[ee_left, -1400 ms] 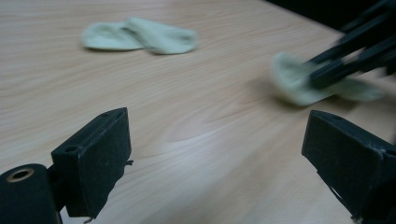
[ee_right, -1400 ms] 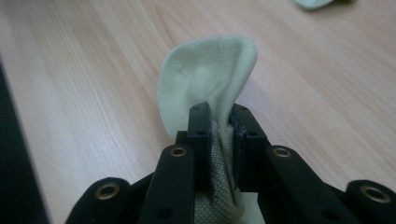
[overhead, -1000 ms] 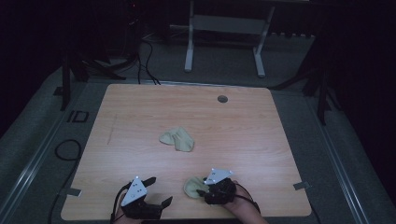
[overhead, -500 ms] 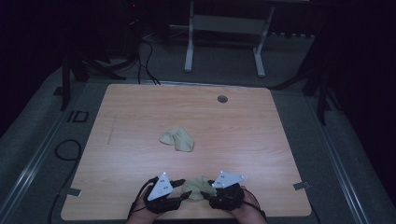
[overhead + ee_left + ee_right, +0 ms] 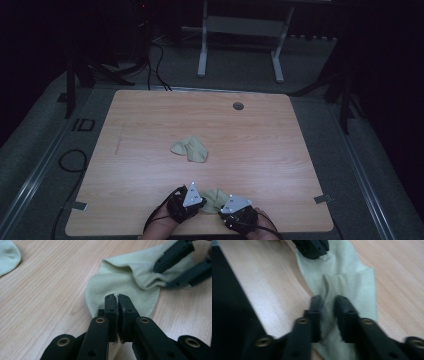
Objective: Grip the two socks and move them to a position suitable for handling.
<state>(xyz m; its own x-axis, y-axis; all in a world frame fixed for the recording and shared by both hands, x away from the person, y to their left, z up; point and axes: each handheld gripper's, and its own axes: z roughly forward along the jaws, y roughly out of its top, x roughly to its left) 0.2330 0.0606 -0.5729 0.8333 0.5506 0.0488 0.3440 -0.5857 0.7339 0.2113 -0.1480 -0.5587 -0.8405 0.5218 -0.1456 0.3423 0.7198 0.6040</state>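
Pinching the near sock (image 5: 214, 199) from both sides, the left gripper (image 5: 117, 305) and right gripper (image 5: 329, 308) have just been closing on its fabric — it lies at the tabletop's (image 5: 280, 150) near edge. Farther off, mid-tabletop, lies a second sock (image 5: 190, 148).

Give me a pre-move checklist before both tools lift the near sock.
1. Left tool shut on the near sock: ok; its jaws have just been closing and pinch the toe-end edge.
2. Right tool gripping the sock's open end: ok; a fold of fabric sits between its jaws, which have just been closing.
3. Both tools at opposite ends of the sock: ok, seen in the high view.
4. Second sock out of the way: ok; it lies apart, mid-table.
5. Grip deep enough to hold through a lift: cannot tell.
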